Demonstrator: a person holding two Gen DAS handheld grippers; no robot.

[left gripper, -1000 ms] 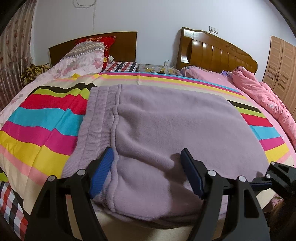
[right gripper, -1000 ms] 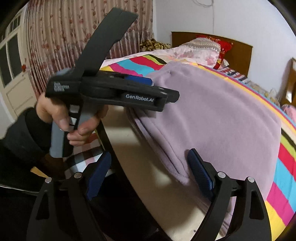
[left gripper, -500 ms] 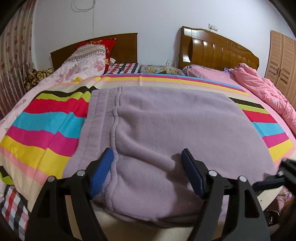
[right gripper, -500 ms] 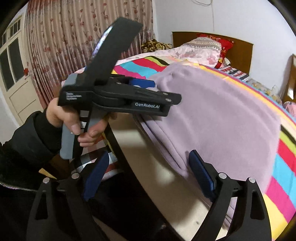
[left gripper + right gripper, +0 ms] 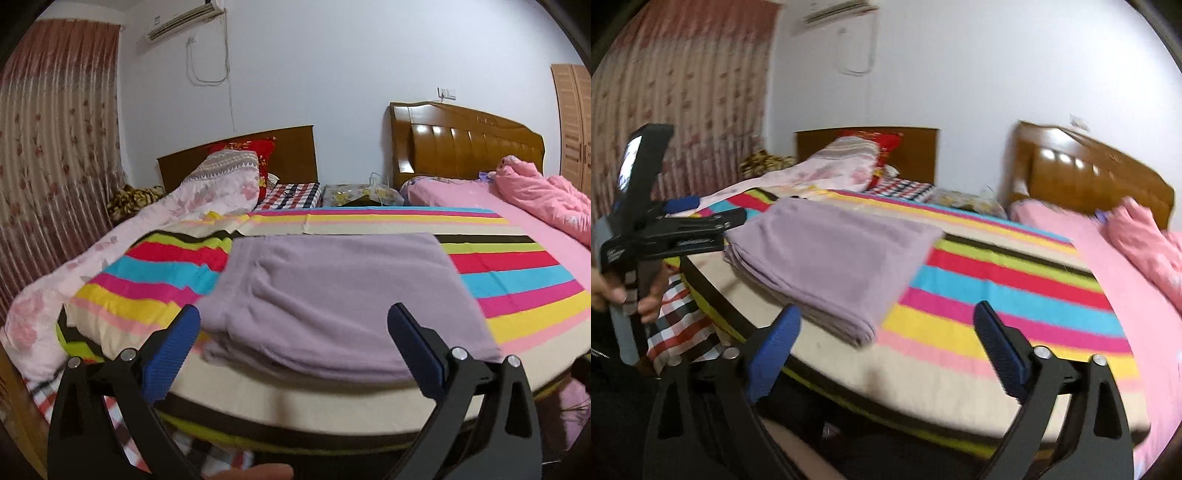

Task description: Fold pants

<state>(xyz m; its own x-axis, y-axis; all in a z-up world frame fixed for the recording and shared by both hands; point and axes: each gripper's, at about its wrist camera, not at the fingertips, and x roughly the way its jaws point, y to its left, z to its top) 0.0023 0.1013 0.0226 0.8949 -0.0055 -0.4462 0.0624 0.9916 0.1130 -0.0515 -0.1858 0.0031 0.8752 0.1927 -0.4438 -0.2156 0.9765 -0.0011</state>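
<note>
On the striped bed (image 5: 517,280), folded lilac pants (image 5: 332,295) lie flat; left hand-held gripper (image 5: 295,339) and right hand-held gripper (image 5: 886,339) hover spread, gripping nothing.

White walls, two wooden headboards (image 5: 465,144) (side by side), floral curtain (image 5: 55,166), wall air conditioner (image 5: 181,22).

Each black tool (image 5: 293,339) has blue ribbed pads (image 5: 995,341), silver screws and triangular cut-outs.

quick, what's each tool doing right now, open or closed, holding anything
Left tool: open, holding nothing, off the folded purple pants.
Right tool: open, holding nothing, clear of the pants.
</note>
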